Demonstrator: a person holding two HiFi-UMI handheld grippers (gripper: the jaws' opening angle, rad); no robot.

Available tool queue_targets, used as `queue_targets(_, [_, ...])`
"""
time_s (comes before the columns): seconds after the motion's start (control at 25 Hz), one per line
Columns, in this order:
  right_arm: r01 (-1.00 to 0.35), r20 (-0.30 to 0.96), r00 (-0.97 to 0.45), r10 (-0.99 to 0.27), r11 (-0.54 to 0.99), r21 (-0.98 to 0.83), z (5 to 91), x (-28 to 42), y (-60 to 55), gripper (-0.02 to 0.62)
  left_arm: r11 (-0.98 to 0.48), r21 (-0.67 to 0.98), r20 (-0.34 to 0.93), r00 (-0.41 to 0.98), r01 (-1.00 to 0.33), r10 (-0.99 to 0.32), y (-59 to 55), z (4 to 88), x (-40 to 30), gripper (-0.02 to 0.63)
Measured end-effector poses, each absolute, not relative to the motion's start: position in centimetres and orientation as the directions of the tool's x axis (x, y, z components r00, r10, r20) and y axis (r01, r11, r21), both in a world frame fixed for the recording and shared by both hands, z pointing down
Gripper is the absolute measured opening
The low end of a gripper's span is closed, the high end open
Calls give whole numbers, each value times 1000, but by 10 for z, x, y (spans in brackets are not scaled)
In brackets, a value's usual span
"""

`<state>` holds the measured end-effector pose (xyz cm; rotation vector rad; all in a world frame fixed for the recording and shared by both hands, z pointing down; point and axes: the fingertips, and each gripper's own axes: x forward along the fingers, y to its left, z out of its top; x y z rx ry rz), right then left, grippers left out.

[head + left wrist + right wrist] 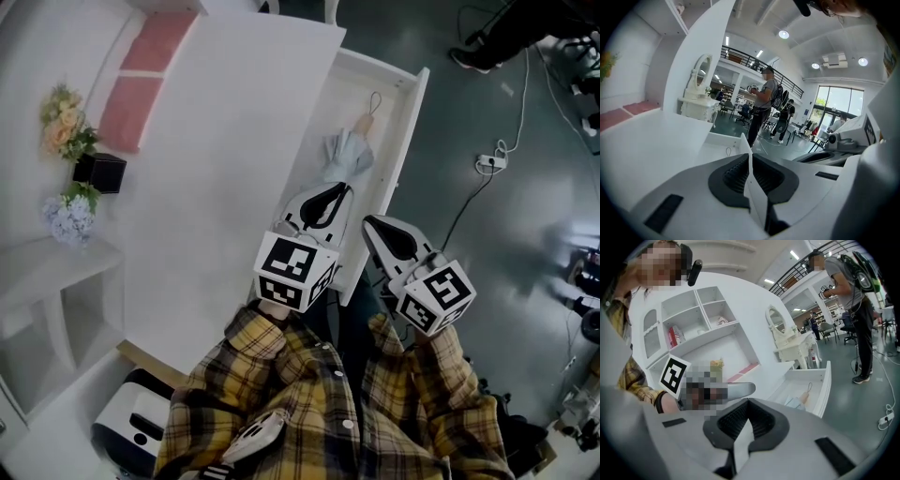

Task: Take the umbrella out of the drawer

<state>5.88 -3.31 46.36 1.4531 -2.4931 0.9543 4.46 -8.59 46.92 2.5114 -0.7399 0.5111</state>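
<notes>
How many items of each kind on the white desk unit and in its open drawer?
umbrella: 1
flower bunches: 2
black box: 1
pink panels: 2
Total: 6

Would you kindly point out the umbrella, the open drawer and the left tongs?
umbrella (345,157): head view, folded canopy.
drawer (352,89): head view, bare floor.
left tongs (343,187): head view, closed tips.

There is one umbrella and one open drawer. The grippers number two: the left gripper and the right gripper. There are two flower bunches, a peach bunch and a blue bunch. There are two pink pads, an upper pad and a lower pad. There is one black box and one power strip.
</notes>
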Motion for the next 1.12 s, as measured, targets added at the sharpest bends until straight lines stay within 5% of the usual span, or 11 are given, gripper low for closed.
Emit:
queue_targets(0.24, [-814, 382, -530, -757, 329, -478, 476, 64, -27, 17, -729, 294, 536, 738, -618, -410, -92, 499, 46, 27])
queue_targets(0.68, [-805, 393, -537, -746, 314, -503, 495, 67, -18, 17, -732, 268, 647, 680, -627, -346, -95, 553, 53, 187])
queue_targets(1.12, [-794, 414, -544, -730, 288, -535, 515, 70, -3, 17, -738, 229, 723, 618, -635, -309, -106, 588, 62, 273])
